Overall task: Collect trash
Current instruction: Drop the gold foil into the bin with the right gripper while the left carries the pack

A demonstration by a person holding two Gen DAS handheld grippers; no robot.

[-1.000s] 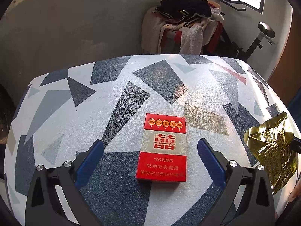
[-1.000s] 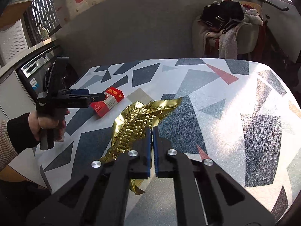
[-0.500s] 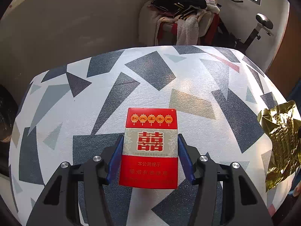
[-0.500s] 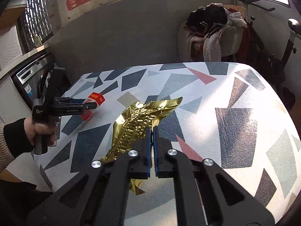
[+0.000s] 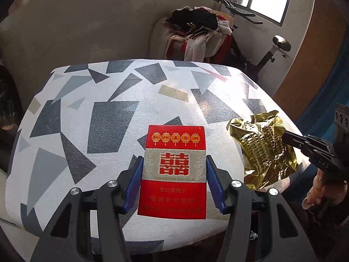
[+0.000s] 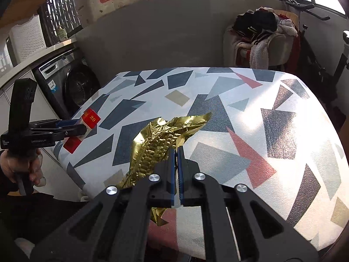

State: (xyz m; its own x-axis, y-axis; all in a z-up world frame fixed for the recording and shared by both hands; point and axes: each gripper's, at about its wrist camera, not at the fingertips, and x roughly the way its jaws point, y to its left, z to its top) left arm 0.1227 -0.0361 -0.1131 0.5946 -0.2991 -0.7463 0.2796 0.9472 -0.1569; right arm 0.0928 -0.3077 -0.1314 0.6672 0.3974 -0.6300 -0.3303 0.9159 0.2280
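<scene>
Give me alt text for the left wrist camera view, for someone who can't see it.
The left tongs grip a red cigarette pack by its sides above a table with a grey geometric pattern. At right, the right tongs hold a crumpled gold foil wrapper. Behind stands a chair piled with clothes.

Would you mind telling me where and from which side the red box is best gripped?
Grip the red box across its two long narrow sides, about mid-length, coming from its bottom end. Those sides are flat and parallel, and the left tool already clamps it that way.
</scene>
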